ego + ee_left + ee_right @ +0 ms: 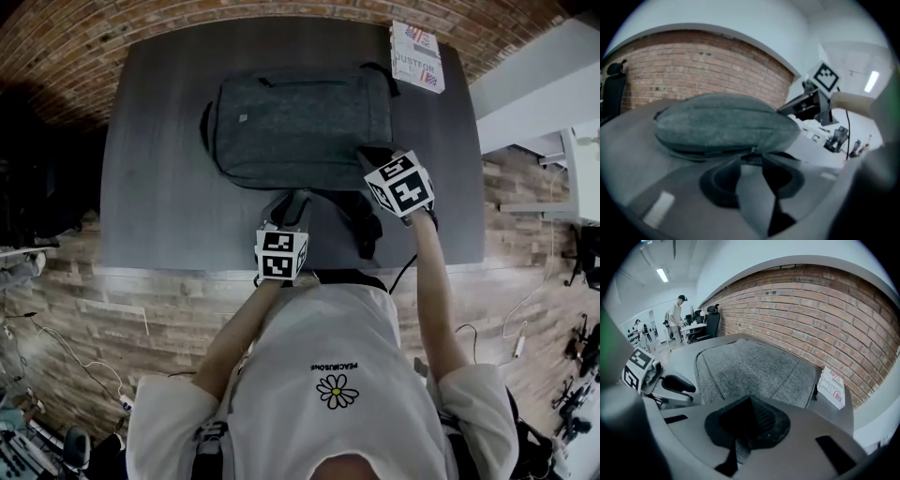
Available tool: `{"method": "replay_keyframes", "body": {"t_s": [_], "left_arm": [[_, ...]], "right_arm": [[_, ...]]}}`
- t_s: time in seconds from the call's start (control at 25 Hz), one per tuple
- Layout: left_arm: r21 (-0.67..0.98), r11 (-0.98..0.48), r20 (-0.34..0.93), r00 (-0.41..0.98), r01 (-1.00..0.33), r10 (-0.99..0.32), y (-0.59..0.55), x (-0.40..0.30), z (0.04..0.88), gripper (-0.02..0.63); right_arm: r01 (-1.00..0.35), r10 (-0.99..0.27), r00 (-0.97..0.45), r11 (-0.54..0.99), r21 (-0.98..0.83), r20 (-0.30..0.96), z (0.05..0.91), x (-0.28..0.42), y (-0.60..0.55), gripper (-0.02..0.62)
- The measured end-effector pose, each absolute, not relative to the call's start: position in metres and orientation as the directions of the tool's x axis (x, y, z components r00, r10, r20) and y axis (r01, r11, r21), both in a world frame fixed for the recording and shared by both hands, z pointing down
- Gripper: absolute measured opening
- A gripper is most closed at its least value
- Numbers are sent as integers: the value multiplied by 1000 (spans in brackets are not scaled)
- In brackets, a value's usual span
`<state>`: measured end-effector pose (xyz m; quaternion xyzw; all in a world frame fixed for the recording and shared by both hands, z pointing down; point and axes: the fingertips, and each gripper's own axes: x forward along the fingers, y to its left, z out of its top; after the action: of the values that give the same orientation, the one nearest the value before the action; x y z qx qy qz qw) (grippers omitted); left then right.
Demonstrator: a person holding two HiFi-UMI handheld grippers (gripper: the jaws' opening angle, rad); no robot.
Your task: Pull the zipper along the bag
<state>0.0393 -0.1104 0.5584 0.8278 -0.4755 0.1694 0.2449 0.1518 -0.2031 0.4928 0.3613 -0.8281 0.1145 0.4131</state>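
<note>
A grey fabric backpack point(300, 127) lies flat on the dark table point(159, 187). My left gripper point(295, 199) sits at the bag's near edge, open, with only tabletop showing between its pads. In the left gripper view the zipper line runs along the bag's point(722, 119) lower seam, and the small zipper pull point(754, 150) lies just beyond the jaw tips of the left gripper point(751, 163). My right gripper point(375, 155) rests on the bag's near right corner. In its own view the right gripper point(750, 403) is shut, and a woven grey strip point(740, 451) of the bag passes between its pads.
A white printed box point(417, 54) lies at the table's far right corner by the brick wall. The bag's black shoulder straps point(366, 225) trail toward the table's near edge. People and an office chair point(712, 319) stand far off to the left in the right gripper view.
</note>
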Motion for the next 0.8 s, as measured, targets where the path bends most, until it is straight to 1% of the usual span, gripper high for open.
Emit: {"method": "replay_keyframes", "body": {"t_s": [0.12, 0.24, 0.28, 0.36, 0.44, 0.56, 0.68, 0.8], "left_arm": [[337, -391, 563, 516, -856, -645, -114, 51, 581, 144], [345, -353, 565, 493, -869, -662, -125, 52, 583, 153], [345, -352, 566, 492, -870, -661, -128, 53, 583, 171], [337, -363, 575, 495, -869, -651, -132, 56, 584, 186], [318, -361, 594, 481, -877, -645, -135, 56, 586, 182], [283, -321, 634, 428, -903, -644, -142, 51, 591, 98], [246, -336, 664, 410, -909, -626, -144, 53, 596, 76], [231, -401, 663, 445, -886, -602, -141, 57, 596, 55]], "right_arm": [[-699, -507, -400, 707, 104, 763, 493, 153, -204, 0], [-703, -508, -405, 705, 96, 760, 492, 152, -204, 0], [-704, -508, -407, 704, 94, 759, 492, 152, -204, 0], [-706, -506, -408, 702, 88, 759, 492, 152, -203, 0], [-710, -508, -409, 699, 85, 758, 492, 152, -203, 0], [-718, -514, -411, 691, 80, 753, 492, 152, -204, 0], [-723, -517, -412, 686, 76, 750, 492, 153, -205, 0], [-725, -519, -413, 685, 74, 748, 493, 153, -204, 0]]}}
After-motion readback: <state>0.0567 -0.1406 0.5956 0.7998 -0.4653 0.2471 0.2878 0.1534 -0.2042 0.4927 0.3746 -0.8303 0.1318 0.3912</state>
